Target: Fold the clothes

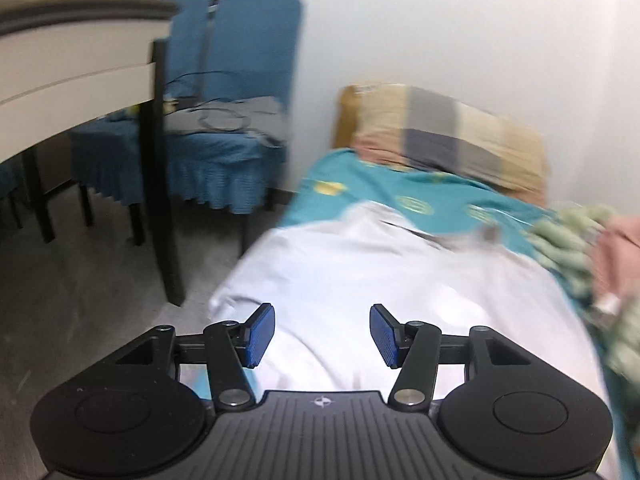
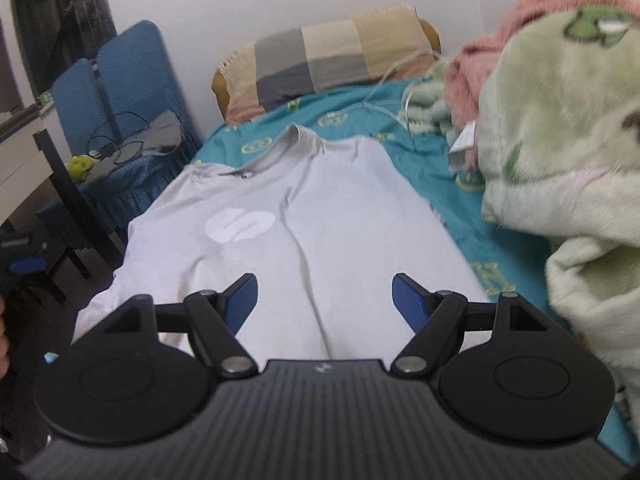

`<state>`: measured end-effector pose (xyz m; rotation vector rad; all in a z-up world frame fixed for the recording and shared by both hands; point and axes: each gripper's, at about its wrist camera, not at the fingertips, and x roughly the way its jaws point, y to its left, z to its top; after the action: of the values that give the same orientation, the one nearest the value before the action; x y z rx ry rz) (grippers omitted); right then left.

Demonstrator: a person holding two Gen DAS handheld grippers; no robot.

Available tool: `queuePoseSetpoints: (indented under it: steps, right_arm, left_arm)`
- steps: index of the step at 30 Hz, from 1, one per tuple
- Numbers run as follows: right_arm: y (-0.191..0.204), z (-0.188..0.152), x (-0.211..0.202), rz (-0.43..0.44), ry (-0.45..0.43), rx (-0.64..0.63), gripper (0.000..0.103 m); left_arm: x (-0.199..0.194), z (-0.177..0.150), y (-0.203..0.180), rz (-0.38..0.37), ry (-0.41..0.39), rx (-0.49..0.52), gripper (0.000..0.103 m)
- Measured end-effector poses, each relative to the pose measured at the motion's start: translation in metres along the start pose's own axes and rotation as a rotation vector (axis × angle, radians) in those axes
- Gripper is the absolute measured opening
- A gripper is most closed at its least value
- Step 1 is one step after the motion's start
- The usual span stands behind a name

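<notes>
Right wrist view: white shirt (image 2: 304, 216) lies spread ahead of the empty, wide-spread right claw (image 2: 324, 300); left claw (image 1: 322, 334) likewise spread. Soft, light, floppy; I'd pinch its hem.

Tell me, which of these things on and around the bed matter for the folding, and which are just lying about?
For the job: white T-shirt spread on the bed; left gripper and right gripper, both open above it.

Just lying about: checked pillow, green fleece blanket, pink blanket, blue chair, cables on it.

Shirt (image 2: 304, 216) lies on bed (image 2: 500, 248), pillow (image 2: 320, 64) behind, blanket (image 2: 560, 140) right.
</notes>
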<state>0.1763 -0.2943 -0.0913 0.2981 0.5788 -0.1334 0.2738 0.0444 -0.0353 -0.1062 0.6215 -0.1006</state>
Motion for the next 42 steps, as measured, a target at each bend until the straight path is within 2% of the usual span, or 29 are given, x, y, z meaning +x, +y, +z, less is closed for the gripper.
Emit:
queuePoseSetpoints:
  steps: [2, 9, 12, 16, 20, 24, 32, 42]
  right_arm:
    - [-0.002, 0.000, -0.010, 0.004, -0.017, 0.000, 0.076]
    - [-0.004, -0.003, -0.042, 0.011, -0.075, -0.011, 0.076]
    - [-0.005, -0.007, -0.054, 0.013, -0.084, -0.010, 0.076]
    - [-0.004, -0.008, -0.067, 0.019, -0.104, -0.004, 0.076]
    - [-0.003, -0.007, -0.071, 0.021, -0.129, -0.003, 0.075]
    - [-0.004, -0.006, -0.071, 0.021, -0.137, -0.002, 0.073]
    - [-0.009, -0.007, -0.056, 0.001, -0.121, 0.018, 0.072]
    - [-0.014, -0.007, -0.043, 0.005, -0.093, 0.059, 0.072]
  left_arm:
    - [-0.032, -0.017, -0.025, -0.030, -0.001, 0.026, 0.057]
    - [-0.097, -0.079, -0.076, -0.084, -0.018, 0.094, 0.063]
    - [-0.100, -0.086, -0.070, -0.086, -0.018, 0.068, 0.064]
    - [-0.106, -0.096, -0.061, -0.090, -0.018, 0.035, 0.079]
    - [-0.110, -0.105, -0.053, -0.093, -0.017, 0.004, 0.082]
    - [-0.108, -0.106, -0.053, -0.081, -0.017, 0.018, 0.085]
    - [-0.102, -0.110, -0.056, -0.064, -0.026, 0.048, 0.099]
    - [-0.087, -0.121, -0.059, -0.041, -0.008, 0.068, 0.103]
